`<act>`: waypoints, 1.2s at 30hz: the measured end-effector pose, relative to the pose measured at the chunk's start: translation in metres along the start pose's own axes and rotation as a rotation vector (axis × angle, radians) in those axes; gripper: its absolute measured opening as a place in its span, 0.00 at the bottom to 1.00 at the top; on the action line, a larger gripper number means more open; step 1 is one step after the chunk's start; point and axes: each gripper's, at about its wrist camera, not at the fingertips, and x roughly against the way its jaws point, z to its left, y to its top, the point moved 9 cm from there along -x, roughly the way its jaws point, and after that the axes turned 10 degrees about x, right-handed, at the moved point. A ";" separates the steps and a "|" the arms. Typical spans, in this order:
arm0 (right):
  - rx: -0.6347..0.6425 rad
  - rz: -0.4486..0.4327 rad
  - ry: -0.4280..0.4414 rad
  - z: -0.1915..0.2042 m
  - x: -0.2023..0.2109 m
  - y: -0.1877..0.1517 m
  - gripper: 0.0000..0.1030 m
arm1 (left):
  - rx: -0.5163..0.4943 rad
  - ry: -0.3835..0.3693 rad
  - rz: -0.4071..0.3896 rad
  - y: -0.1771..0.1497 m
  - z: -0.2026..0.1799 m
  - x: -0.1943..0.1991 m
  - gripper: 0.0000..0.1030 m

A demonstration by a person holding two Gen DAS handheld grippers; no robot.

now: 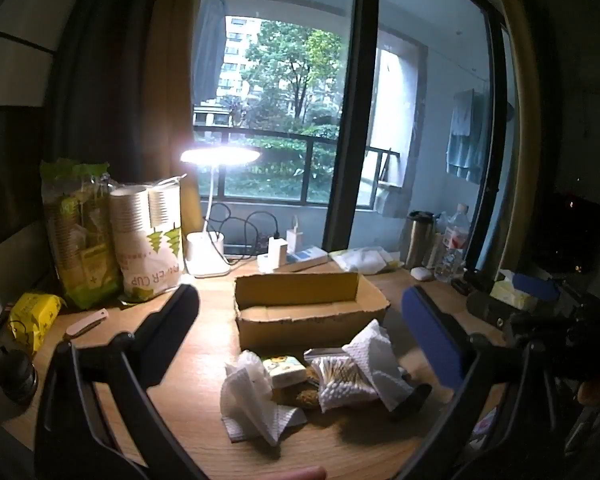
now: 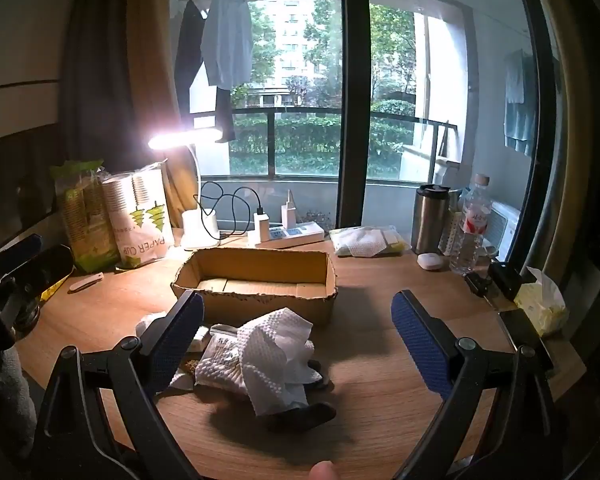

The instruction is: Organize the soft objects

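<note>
Both grippers, left (image 1: 300, 320) and right (image 2: 298, 320), hang spread wide and empty over the desk (image 2: 380, 400), the pile of tissues (image 2: 276, 356) lying just ahead between them, nearer the right, before the empty box (image 2: 256, 276).

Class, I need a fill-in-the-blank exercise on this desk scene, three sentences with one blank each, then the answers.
1. The cardboard box holds ____.
2. The crumpled paper towel lies on the desk, on the ____ side of the box.
3. Both the left tongs and the right tongs stand ____, gripping nothing.

Missing words: nothing; near; open
</note>
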 end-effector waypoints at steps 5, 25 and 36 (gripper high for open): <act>0.000 0.000 0.000 0.000 0.000 0.000 0.95 | -0.002 0.003 0.001 0.000 0.000 0.000 0.99; 0.004 0.002 0.008 0.003 0.000 -0.001 0.94 | -0.007 0.003 0.002 -0.002 -0.005 0.001 0.99; 0.003 0.003 0.008 0.003 0.000 -0.001 0.95 | -0.005 0.002 0.001 -0.001 -0.005 0.001 0.99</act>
